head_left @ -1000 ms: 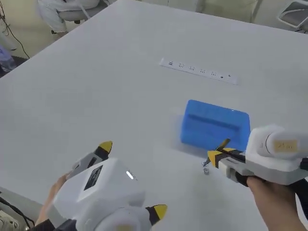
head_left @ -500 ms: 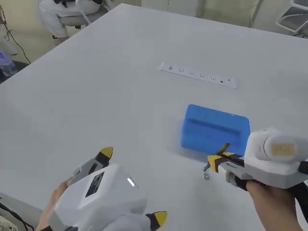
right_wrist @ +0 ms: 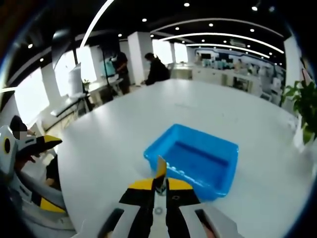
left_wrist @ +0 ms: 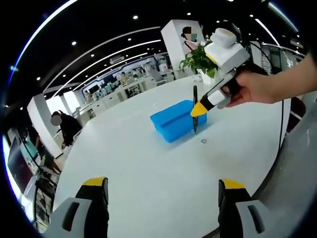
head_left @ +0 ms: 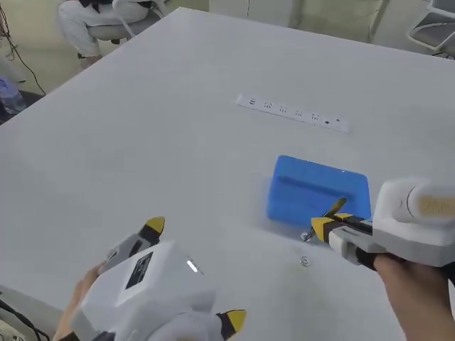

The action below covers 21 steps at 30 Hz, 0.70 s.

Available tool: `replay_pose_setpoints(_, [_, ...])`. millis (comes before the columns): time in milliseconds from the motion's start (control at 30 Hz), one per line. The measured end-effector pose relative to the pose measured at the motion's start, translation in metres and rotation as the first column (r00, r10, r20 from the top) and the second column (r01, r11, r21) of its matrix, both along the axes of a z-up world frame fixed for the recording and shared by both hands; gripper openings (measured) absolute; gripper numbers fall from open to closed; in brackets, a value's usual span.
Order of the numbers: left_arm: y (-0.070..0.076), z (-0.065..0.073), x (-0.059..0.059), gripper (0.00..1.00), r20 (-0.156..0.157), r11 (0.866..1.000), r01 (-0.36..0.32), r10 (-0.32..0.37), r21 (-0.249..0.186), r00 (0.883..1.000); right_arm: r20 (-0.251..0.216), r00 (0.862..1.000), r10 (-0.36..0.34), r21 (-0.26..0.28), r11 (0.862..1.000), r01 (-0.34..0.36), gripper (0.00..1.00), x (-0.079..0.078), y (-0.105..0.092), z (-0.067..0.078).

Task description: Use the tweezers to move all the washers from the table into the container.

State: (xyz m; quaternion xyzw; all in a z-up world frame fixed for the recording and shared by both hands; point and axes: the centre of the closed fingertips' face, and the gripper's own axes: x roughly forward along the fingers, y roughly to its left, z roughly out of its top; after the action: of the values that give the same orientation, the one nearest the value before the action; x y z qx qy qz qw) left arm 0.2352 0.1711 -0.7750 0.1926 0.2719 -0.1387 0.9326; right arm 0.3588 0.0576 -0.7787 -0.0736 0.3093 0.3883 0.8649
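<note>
Right gripper (head_left: 323, 229) is clenching the tweezers (left_wrist: 194, 106), tip pointing down beside the near wall of the blue container (head_left: 313, 165); whether the tip is carrying anything, cannot tell. One washer (head_left: 304, 261) is lying on the table (head_left: 178, 128) near that wall. Left gripper (left_wrist: 162, 191) is hovering well apart, jaws spread, grasping nothing.

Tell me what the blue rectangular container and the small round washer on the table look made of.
Blue rectangular container: probably moulded plastic, given its uniform saturated colour, soft sheen and rounded rim. Small round washer: likely metal, grey and faintly shiny, though too small to be sure.
</note>
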Motion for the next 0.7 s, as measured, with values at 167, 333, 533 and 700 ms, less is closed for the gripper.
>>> replay_pose_setpoints(167, [0.0,0.0,0.0,0.94,0.0,1.0,-0.003,0.003,0.001,1.0,0.032,0.999,0.007,0.019,1.0,-0.008,0.04,0.004,0.002,0.017])
replay_pose_setpoints(333, [-0.001,-0.001,0.0,0.94,-0.004,1.0,0.003,-0.003,0.002,1.0,0.057,0.998,0.003,0.036,0.999,-0.005,0.04,0.009,0.005,0.03])
replay_pose_setpoints(533, [-0.001,-0.002,-0.001,0.94,-0.009,1.0,0.002,-0.002,0.002,1.0,0.077,0.997,-0.02,0.054,0.998,0.016,0.04,0.018,0.004,0.038])
replay_pose_setpoints(700, [-0.001,-0.001,0.0,0.93,-0.003,1.0,0.003,-0.003,0.006,1.0,0.092,0.995,-0.034,0.057,0.998,0.029,0.04,0.027,0.001,0.039])
